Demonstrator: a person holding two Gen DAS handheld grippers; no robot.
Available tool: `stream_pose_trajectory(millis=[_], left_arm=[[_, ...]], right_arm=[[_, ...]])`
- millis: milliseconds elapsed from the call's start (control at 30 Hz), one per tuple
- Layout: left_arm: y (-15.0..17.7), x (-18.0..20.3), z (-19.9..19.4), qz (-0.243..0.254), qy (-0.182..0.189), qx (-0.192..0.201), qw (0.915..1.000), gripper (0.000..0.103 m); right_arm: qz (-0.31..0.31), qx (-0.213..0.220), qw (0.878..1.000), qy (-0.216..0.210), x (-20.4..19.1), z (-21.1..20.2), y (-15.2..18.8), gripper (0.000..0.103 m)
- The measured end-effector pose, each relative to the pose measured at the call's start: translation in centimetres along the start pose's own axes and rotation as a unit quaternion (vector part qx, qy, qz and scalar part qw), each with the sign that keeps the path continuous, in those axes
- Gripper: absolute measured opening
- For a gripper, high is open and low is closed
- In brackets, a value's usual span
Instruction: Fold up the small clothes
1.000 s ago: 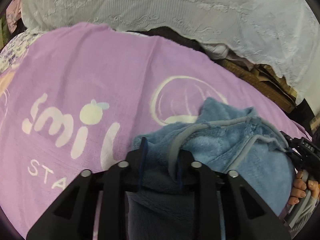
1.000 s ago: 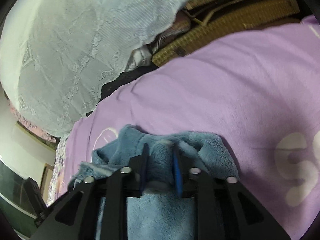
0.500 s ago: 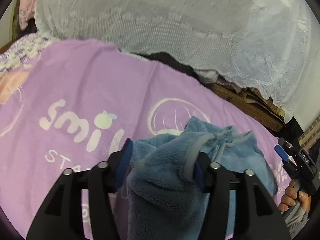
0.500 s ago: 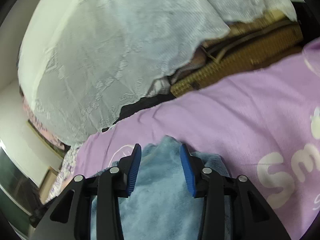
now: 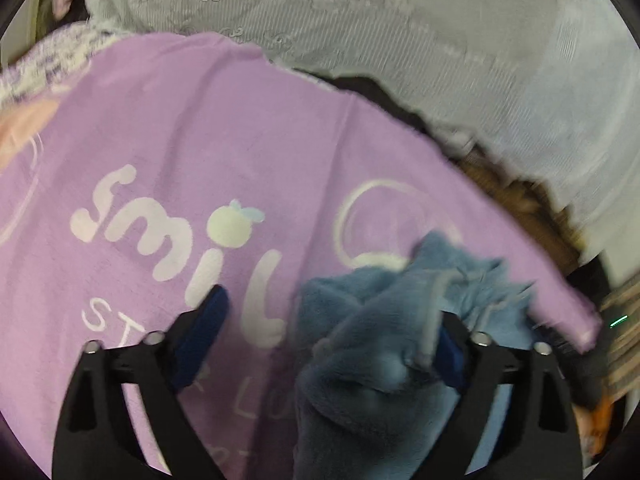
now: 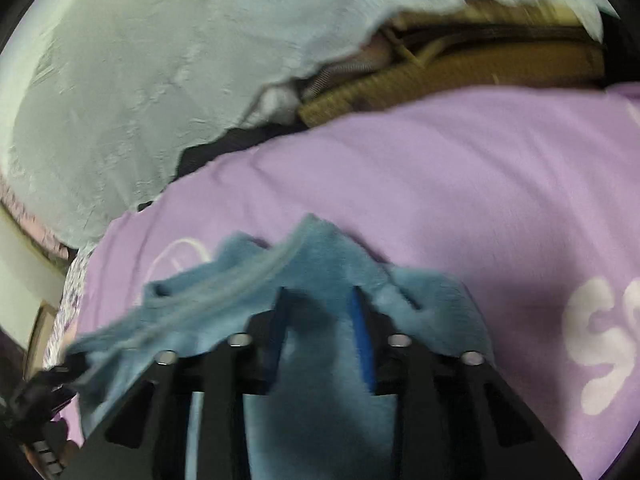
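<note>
**Fleece garment between two pairs of tongs on a purple blanket**

Blue fleece garment (image 5: 384,344), soft and fluffy with a grey cord along one edge, lies bunched on a purple blanket (image 5: 224,128). The blanket is printed with pale rounded letters and a white circle outline. In the left wrist view the garment sits at the lower right of the picture, and its far corner reaches over the edge of the white circle.

The left tongs (image 5: 328,336) are opening, and the two black arms with blue pads stand wide apart. The left pad (image 5: 204,328) hangs free over the printed letters and touches nothing. The garment leans against the right pad, with the grey cord just beside it, but no pad presses on the cloth from the other side.

The right tongs (image 6: 320,320) are closing. In the right wrist view a fold of the blue garment (image 6: 320,264) stands up between the two narrow pads, and the pads squeeze it from both sides. The rest of the cloth spreads out to the left and right of the fingers and lies on the blanket.

Behind the blanket hangs a white lace cloth (image 6: 140,80) with an embroidered pattern. Under its edge a brown woven wicker piece (image 6: 460,76) shows. The pictures are a little blurred, so finer details of the garment cannot be told.
</note>
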State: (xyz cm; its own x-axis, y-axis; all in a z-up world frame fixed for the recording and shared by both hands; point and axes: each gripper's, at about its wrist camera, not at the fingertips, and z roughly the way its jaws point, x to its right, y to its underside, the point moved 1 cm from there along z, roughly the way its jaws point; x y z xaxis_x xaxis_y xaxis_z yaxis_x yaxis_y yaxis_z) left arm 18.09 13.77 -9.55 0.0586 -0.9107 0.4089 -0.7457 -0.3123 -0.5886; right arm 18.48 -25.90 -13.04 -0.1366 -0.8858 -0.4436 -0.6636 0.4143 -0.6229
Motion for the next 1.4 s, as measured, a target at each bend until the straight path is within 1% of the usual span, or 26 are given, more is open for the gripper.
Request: stream_pose_trajectory(millis=[67, 167, 200, 233, 267, 333, 367, 400, 433, 500, 600, 700, 767, 833, 900, 967, 1000, 1033, 1100, 1133, 1167, 1267, 1300, 1333, 1367, 1400], left_arm=[[-0.3, 0.2, -0.5, -0.001, 0.012, 0.007, 0.9999, 0.093], [-0.2, 1.4, -1.0, 0.026, -0.003, 0.024, 0.9994, 0.093], [-0.2, 1.8, -1.3, 0.036, 0.002, 0.029, 0.9989, 0.093], [-0.4, 2.0, -1.2, 0.038, 0.006, 0.025, 0.999, 0.094], [-0.7, 2.0, -0.8, 0.037, 0.004, 0.015, 0.9992, 0.096], [-1.5, 1.7, 0.9, 0.029, 0.009, -0.028, 0.9992, 0.098], [-1.8, 1.2, 1.8, 0.018, 0.009, -0.05, 0.9986, 0.098], [-2.0, 0.5, 2.3, 0.001, 0.011, -0.062, 0.998, 0.098], [-1.9, 0.0, 2.6, -0.015, 0.027, -0.074, 0.9967, 0.098], [-1.5, -0.7, 3.0, -0.045, 0.072, -0.105, 0.9909, 0.098], [-0.8, -0.9, 2.7, -0.063, 0.098, -0.126, 0.9852, 0.098], [-0.5, -0.2, 1.8, -0.064, 0.098, -0.139, 0.9834, 0.098], [-0.9, -0.1, 1.1, -0.061, 0.079, -0.141, 0.9849, 0.098], [-1.5, -0.2, -0.2, -0.055, 0.049, -0.116, 0.9904, 0.098], [-1.4, 0.2, -1.0, -0.039, 0.029, -0.107, 0.993, 0.098], [-0.7, 1.4, -1.7, -0.002, 0.005, -0.095, 0.9955, 0.098], [0.1, 2.7, -2.2, 0.039, -0.021, -0.078, 0.996, 0.098], [0.5, 3.4, -2.3, 0.063, -0.04, -0.068, 0.9949, 0.098], [1.4, 4.8, -1.7, 0.111, -0.084, -0.047, 0.9892, 0.098], [1.5, 5.1, -1.1, 0.118, -0.095, -0.045, 0.9875, 0.098], [1.5, 5.0, -0.4, 0.118, -0.105, -0.048, 0.9864, 0.098], [0.6, 3.0, 2.8, 0.091, -0.173, -0.043, 0.9797, 0.099], [0.4, 1.7, 4.3, 0.073, -0.185, -0.049, 0.9788, 0.099], [0.4, 0.6, 5.5, 0.053, -0.174, -0.061, 0.9814, 0.099], [0.4, 0.1, 5.9, 0.042, -0.165, -0.061, 0.9835, 0.099], [0.6, 0.2, 5.7, 0.047, -0.163, -0.044, 0.9844, 0.099]], right_arm=[[0.002, 0.002, 1.0, -0.007, 0.0, -0.2, 0.0, 0.023], [-0.021, 0.01, 1.0, 0.0, -0.6, -0.4, 0.4, 0.026], [-0.029, 0.012, 1.0, 0.0, -0.8, -0.5, 0.5, 0.029], [-0.032, 0.013, 0.999, 0.0, -0.9, -0.5, 0.5, 0.03], [-0.034, 0.013, 0.999, 0.0, -1.1, -0.4, 0.5, 0.031], [-0.035, 0.015, 0.999, -0.002, -1.2, -0.4, 0.5, 0.032], [-0.034, 0.015, 0.999, -0.005, -1.1, -0.4, 0.5, 0.032], [-0.033, 0.015, 0.999, -0.006, -1.0, -0.4, 0.4, 0.032], [-0.032, 0.015, 0.999, -0.007, -1.0, -0.3, 0.4, 0.032], [-0.033, 0.015, 0.999, -0.009, -1.0, -0.3, 0.4, 0.033], [-0.038, 0.015, 0.999, -0.011, -1.1, -0.3, 0.4, 0.036], [-0.042, 0.016, 0.999, -0.012, -1.2, -0.4, 0.5, 0.038], [-0.043, 0.016, 0.999, -0.012, -1.2, -0.4, 0.5, 0.038], [-0.044, 0.016, 0.999, -0.011, -1.2, -0.4, 0.5, 0.039], [-0.045, 0.017, 0.999, -0.011, -1.3, -0.4, 0.5, 0.039], [-0.045, 0.018, 0.999, -0.012, -1.3, -0.4, 0.5, 0.039], [-0.045, 0.019, 0.999, -0.011, -1.3, -0.5, 0.6, 0.038], [-0.045, 0.019, 0.999, -0.011, -1.3, -0.5, 0.6, 0.037], [-0.042, 0.02, 0.999, -0.013, -1.2, -0.6, 0.6, 0.036], [-0.04, 0.019, 0.999, -0.014, -1.1, -0.6, 0.5, 0.035], [-0.036, 0.019, 0.999, -0.016, -1.0, -0.6, 0.5, 0.034], [-0.016, 0.013, 0.999, -0.025, -0.3, -0.4, 0.2, 0.032], [-0.012, 0.011, 0.999, -0.028, -0.1, -0.4, 0.1, 0.032], [-0.01, 0.01, 0.999, -0.029, 0.0, -0.3, 0.1, 0.032], [-0.01, 0.009, 0.999, -0.029, 0.0, -0.3, 0.2, 0.032], [-0.011, 0.008, 1.0, -0.028, -0.1, -0.2, 0.2, 0.032]])
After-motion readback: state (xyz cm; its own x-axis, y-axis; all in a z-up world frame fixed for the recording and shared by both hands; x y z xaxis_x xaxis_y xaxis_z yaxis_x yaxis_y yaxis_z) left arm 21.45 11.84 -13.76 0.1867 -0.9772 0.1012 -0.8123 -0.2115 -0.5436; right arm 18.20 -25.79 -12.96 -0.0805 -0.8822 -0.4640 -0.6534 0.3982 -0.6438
